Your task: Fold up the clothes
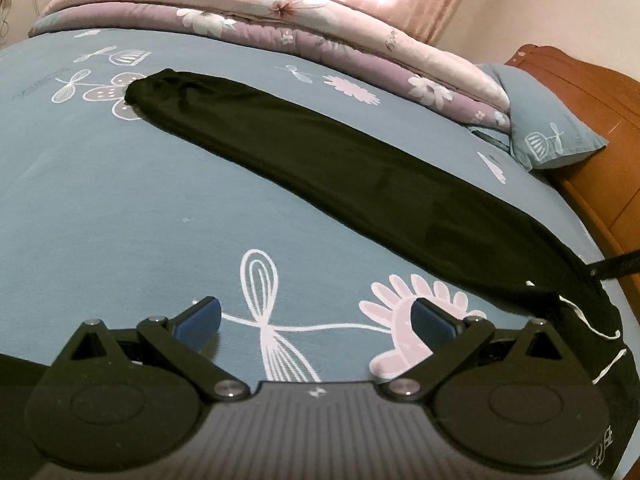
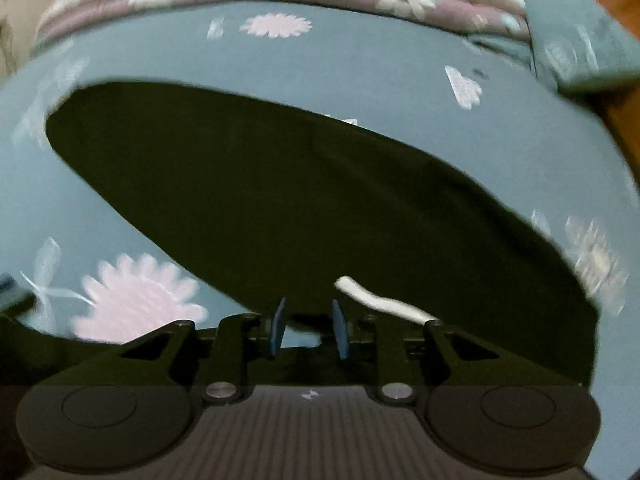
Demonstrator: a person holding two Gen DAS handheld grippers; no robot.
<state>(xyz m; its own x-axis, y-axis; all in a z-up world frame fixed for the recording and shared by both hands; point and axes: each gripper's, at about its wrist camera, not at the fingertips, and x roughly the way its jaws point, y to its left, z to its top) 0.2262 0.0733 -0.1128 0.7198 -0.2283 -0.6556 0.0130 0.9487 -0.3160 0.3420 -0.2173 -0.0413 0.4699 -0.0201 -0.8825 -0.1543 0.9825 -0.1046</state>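
Stretched across a blue-grey bedsheet printed with pink flowers and white whisk outlines (image 1: 120, 208), a pair of black fabric trousers (image 1: 320, 160) lies folded lengthwise into one long flat strip. Seen from the left wrist camera, the strip runs diagonally from its gathered cuff end at the upper left down to the waist end at the lower right, where thin white drawstrings (image 1: 596, 328) trail over the dark cloth. The left gripper (image 1: 316, 320) hovers above bare sheet just beside the trousers, its two blue-padded fingers (image 1: 200, 320) spread wide with nothing between them.

From the right wrist camera, which is blurred, the same black trousers (image 2: 280, 200) fill the middle of the view. The right gripper (image 2: 308, 330) points steeply down at the near edge of the cloth, its blue pads (image 2: 340, 332) drawn close with a narrow gap left; whether they pinch the fabric edge cannot be told. One white drawstring (image 2: 380, 302) lies just right of the fingers.

Behind the trousers, a folded pink and mauve floral quilt (image 1: 280, 20) is stacked along the far side of the bed, with a blue-grey pillow (image 1: 544, 128) against an orange-brown wooden headboard (image 1: 592, 120)
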